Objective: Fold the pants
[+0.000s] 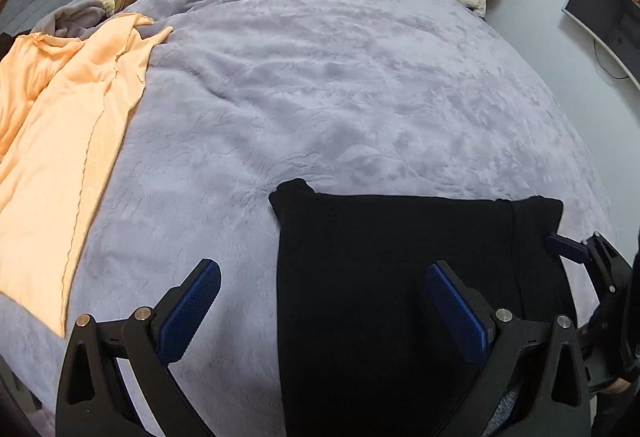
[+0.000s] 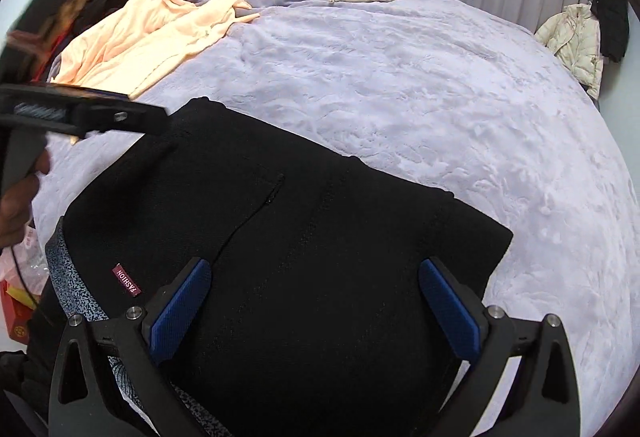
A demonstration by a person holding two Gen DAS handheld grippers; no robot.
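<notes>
- Black pants point(image 2: 288, 221) are laid folded on the near edge of the lilac blanket point(image 1: 340, 77).
- Left gripper point(image 1: 320, 305) is held spread wide, nothing grasped.
- Right gripper point(image 2: 316, 305) is held spread wide above the pants, nothing grasped.
- Orange cloth point(image 1: 60, 125) is spread at the far left.

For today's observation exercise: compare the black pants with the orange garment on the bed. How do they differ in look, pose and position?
The black pants are dark and lie folded into a compact block; the orange garment is pale and sprawls loosely, wrinkled. The pants lie under the open left gripper and right gripper; the orange garment lies off to their left side. Both rest on the lavender blanket.
</notes>
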